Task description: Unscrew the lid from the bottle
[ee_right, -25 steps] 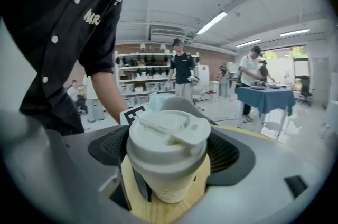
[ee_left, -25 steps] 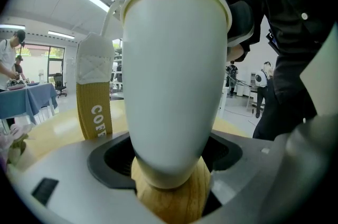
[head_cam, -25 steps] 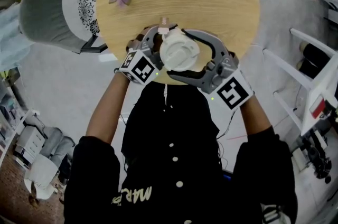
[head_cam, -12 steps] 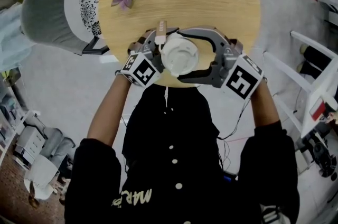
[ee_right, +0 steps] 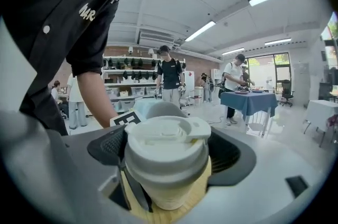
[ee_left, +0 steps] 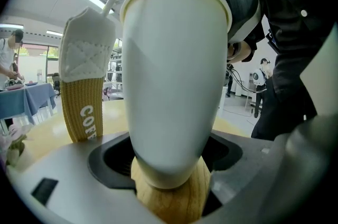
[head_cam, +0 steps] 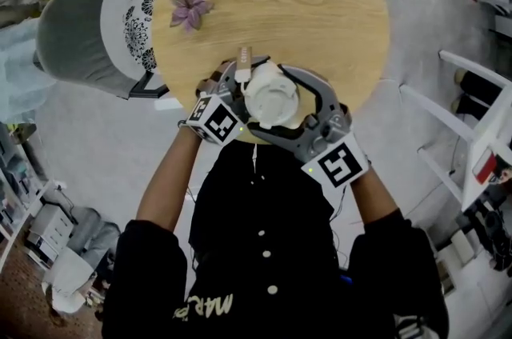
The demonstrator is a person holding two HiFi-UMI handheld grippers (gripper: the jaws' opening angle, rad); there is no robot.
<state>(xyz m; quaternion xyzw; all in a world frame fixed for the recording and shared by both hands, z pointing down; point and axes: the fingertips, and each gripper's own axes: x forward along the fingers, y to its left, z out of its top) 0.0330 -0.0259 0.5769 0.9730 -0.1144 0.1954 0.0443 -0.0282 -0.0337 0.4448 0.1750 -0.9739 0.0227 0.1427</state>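
At the near edge of the table (head_cam: 320, 1), my left gripper (head_cam: 242, 96) is clamped on the body of the upright white bottle (ee_left: 174, 85). My right gripper (head_cam: 282, 107) is clamped around the lid (ee_right: 166, 138), which sits on the bottle.

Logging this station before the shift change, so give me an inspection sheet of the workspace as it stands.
Surface: round wooden table.
Job's things: white bottle held upright over the table's near edge, lid on; brown-and-white packet beside it.
Clutter: purple flower near the table's far left edge.
Grippers: left tongs shut on the bottle's lower end; right tongs shut on the lid.
Cables: thin wire by the right forearm; none seen on the table.
Surroundings: grey chair at the table's left; white rack on the right; people standing behind.
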